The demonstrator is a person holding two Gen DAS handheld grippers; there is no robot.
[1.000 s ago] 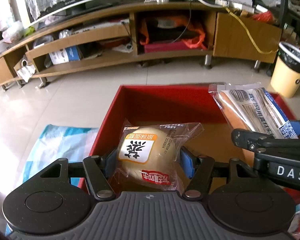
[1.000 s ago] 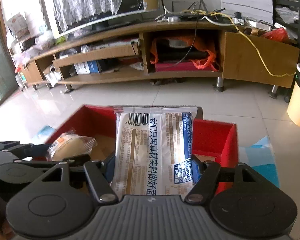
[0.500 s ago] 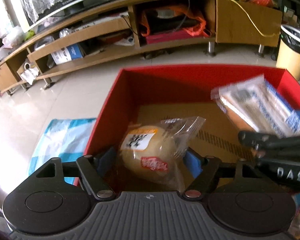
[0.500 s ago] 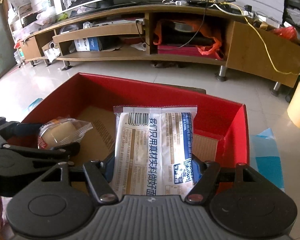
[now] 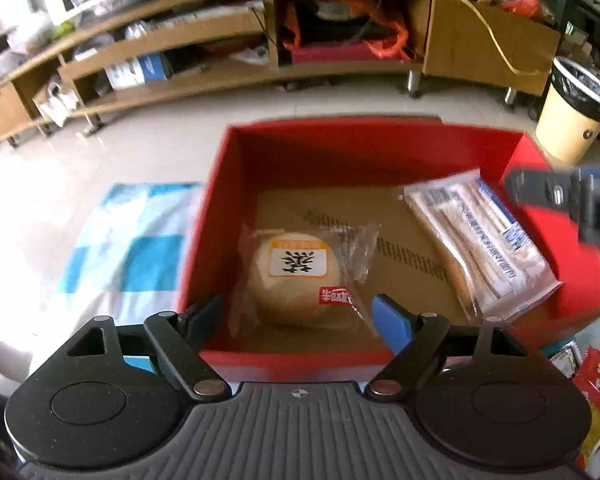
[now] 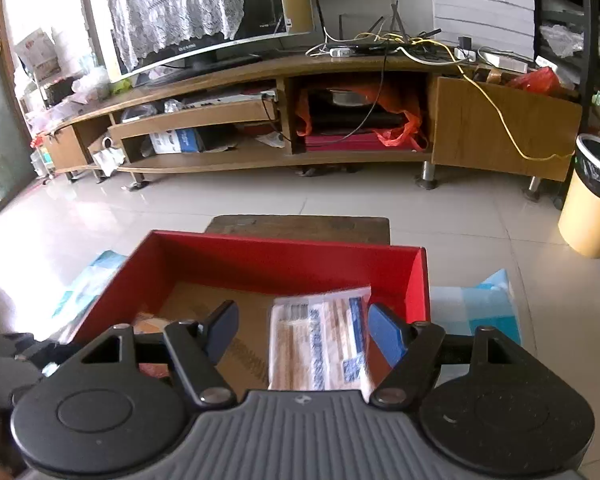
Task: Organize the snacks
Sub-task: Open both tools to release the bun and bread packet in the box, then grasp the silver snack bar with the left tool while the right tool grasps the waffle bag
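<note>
The left gripper (image 5: pixel 296 318) is being held spread wide above the near wall of the red box (image 5: pixel 380 136), with nothing caught between its jaws. Just past the fingertips, a wrapped round bun (image 5: pixel 296 276) is lying on the cardboard floor of the box, toward the near left corner. A flat packet of bread sticks (image 5: pixel 480 244) is lying slanted along the right wall, well apart from the bun. The right gripper (image 6: pixel 300 330) is likewise being held released above the near edge of the box (image 6: pixel 284 254), the packet (image 6: pixel 320 344) showing blurred below its parted fingers. A blue checked cloth (image 5: pixel 116 248) is being seen under the box. Beyond, a wooden TV stand (image 6: pixel 500 128) and a yellow waste bin (image 6: pixel 592 200) are being shown on the tiled floor.
</note>
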